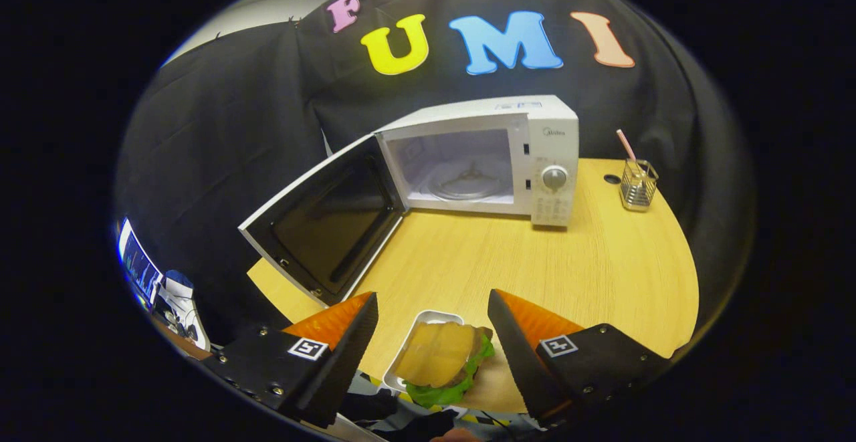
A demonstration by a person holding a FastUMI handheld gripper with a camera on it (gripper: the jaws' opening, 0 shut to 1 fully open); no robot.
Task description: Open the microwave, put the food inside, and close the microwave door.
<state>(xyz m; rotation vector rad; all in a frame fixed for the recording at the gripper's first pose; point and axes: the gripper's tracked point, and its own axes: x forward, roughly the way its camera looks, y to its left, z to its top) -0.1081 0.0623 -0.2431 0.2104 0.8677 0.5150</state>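
Note:
A white microwave (528, 151) stands at the back of the wooden table (568, 268), well beyond my fingers. Its door (328, 221) is swung wide open to the left, showing the lit cavity and the glass turntable (468, 184). The food, a sandwich with lettuce (441, 358) on a small white tray (428, 318), lies on the table's near edge between my two fingers. My gripper (431, 311) is open, its fingers standing apart on either side of the sandwich without pressing on it.
A wire holder with a pink straw (637, 184) stands on the table to the right of the microwave, next to a small round hole (611, 178). A monitor and clutter (157, 281) sit off the table to the left.

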